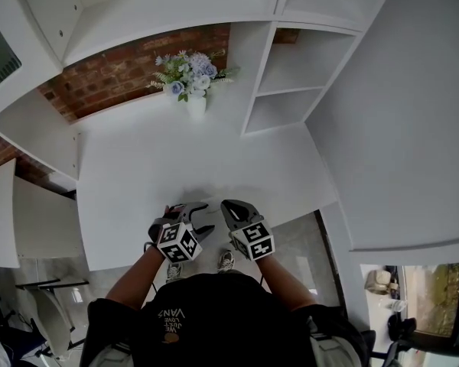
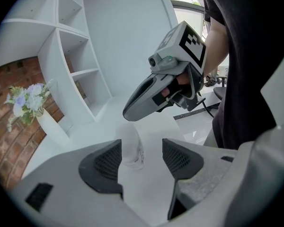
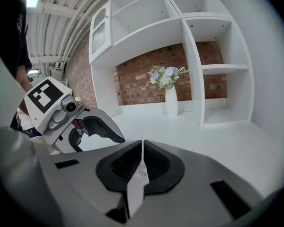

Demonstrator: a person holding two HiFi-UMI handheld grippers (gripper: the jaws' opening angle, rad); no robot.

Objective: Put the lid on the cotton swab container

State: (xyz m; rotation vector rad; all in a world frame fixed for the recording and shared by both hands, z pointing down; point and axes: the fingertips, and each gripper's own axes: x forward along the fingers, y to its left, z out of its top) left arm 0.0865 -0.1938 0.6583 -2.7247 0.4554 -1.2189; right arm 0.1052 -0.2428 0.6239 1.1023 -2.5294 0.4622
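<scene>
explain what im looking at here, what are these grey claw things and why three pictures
A person stands at a white desk, holding a two-jaw gripper in each hand; there is no robot. The head view comes from a camera on their head, looking down. The two gripper views come from cameras riding on each gripper. The left gripper is open, with a small cloudy container standing on the desk just ahead of its jaws. The right gripper is shut on a thin white lid, seen edge-on. A vase of flowers stands at the back.

"VANS", upside down, on blk shirt (image 1: pixel 206 304); print on cotton swab container (image 2: pixel 131 148) too small
</scene>
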